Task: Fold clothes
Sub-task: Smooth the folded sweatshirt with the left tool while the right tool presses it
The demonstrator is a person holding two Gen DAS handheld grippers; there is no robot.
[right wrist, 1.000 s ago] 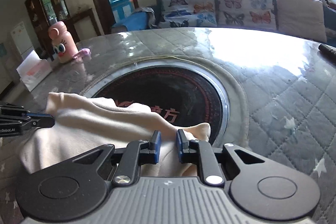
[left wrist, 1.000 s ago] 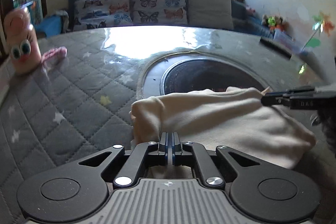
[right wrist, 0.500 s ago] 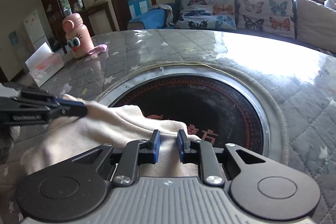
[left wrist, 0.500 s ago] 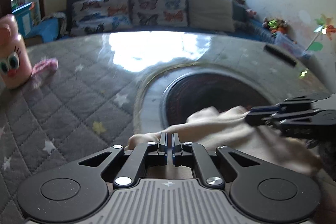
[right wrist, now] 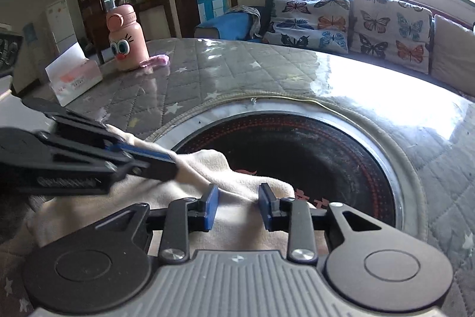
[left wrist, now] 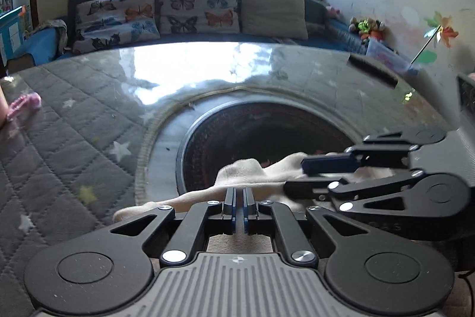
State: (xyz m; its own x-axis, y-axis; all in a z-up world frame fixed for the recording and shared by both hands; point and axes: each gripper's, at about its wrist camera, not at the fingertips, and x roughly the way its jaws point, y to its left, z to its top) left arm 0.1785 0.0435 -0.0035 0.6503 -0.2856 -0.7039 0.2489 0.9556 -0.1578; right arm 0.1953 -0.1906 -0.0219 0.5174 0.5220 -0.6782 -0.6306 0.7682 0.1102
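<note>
A cream garment lies bunched on the quilted table, partly over the dark round inset. My left gripper is shut on a fold of it. From the right wrist view, that left gripper comes in from the left, pinching the cream garment and holding its edge raised. My right gripper stands open, its blue pads on either side of a ridge of the cloth without pressing it. In the left wrist view the right gripper sits close on the right with its fingers apart.
A pink bottle with cartoon eyes, a small pink item and a tissue box stand at the table's far left. A black remote lies at the far right edge. A sofa with butterfly cushions runs behind the table.
The two grippers have come close together, and the cloth has gathered from a spread sheet into a bunch. My right gripper's fingers have parted from the cloth; the left stays shut.
</note>
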